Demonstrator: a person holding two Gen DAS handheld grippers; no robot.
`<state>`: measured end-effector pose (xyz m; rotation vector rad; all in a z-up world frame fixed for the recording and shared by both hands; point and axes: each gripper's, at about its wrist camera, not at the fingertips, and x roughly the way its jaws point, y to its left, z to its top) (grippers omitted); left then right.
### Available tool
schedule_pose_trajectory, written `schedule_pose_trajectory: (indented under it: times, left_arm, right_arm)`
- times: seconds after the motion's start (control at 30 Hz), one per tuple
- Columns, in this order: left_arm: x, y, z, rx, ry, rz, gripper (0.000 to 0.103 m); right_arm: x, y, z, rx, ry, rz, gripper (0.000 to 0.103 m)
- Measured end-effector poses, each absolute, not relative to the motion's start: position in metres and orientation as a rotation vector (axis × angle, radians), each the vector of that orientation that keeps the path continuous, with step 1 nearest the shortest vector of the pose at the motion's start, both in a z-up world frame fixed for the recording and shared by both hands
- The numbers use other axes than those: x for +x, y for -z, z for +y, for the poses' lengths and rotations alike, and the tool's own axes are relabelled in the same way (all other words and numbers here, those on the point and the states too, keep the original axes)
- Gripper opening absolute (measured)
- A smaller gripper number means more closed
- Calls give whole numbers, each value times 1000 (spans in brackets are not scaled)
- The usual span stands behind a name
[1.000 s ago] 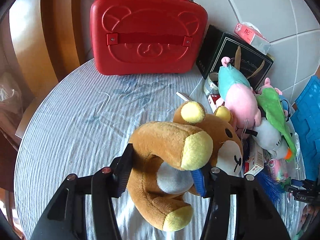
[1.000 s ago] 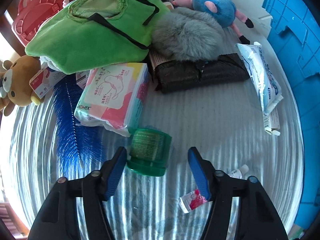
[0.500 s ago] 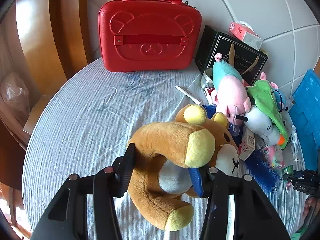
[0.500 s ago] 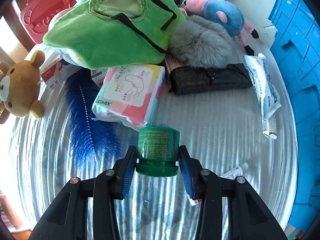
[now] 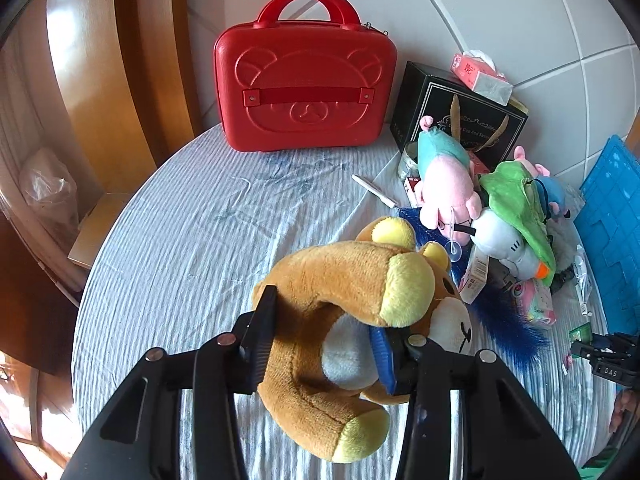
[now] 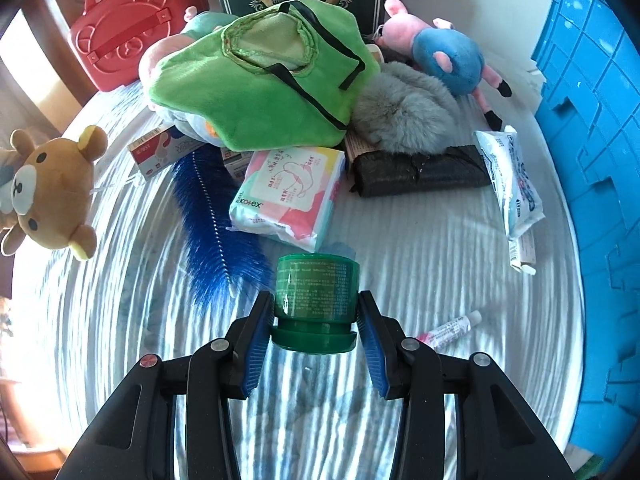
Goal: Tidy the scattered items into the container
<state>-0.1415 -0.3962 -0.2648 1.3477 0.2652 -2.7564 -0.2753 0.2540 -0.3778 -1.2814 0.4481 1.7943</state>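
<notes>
My left gripper (image 5: pixel 326 340) is shut on a brown plush bear (image 5: pixel 352 312) and holds it above the striped tablecloth; the bear also shows at the left of the right wrist view (image 6: pixel 48 196). My right gripper (image 6: pixel 316 332) is shut on a green jar (image 6: pixel 316 300), lifted off the cloth. The blue crate (image 6: pixel 592 160) stands along the right edge; it also shows in the left wrist view (image 5: pixel 612 216). A pile of items lies beyond: a green plush bag (image 6: pixel 260 80), a grey furry toy (image 6: pixel 404 108), a pink-and-blue pig plush (image 6: pixel 444 52), a Kotex pack (image 6: pixel 288 196).
A red bear-embossed case (image 5: pixel 304 88) and a black gift bag (image 5: pixel 456 120) stand at the table's back. A blue brush (image 6: pixel 208 216), black pouch (image 6: pixel 420 170), white wipes pack (image 6: pixel 512 184) and small tube (image 6: pixel 448 330) lie on the cloth. A pink plush (image 5: pixel 444 184) lies by the bag.
My right gripper closed on the green jar and lifted it. My left gripper raised the bear higher off the table and drew back from the pile.
</notes>
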Motion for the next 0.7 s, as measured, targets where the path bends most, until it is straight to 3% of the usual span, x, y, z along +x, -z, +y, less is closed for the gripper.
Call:
schedule_pose_trajectory:
  times: [0.3, 0.7]
  left_arm:
    - [-116, 220, -382, 1277, 2760, 242, 42]
    - [-83, 146, -336, 1140, 2795, 246, 42]
  right_arm:
    - [-262, 351, 226, -1255, -1868, 421, 41]
    - [-244, 257, 195, -1138, -2033, 365, 41]
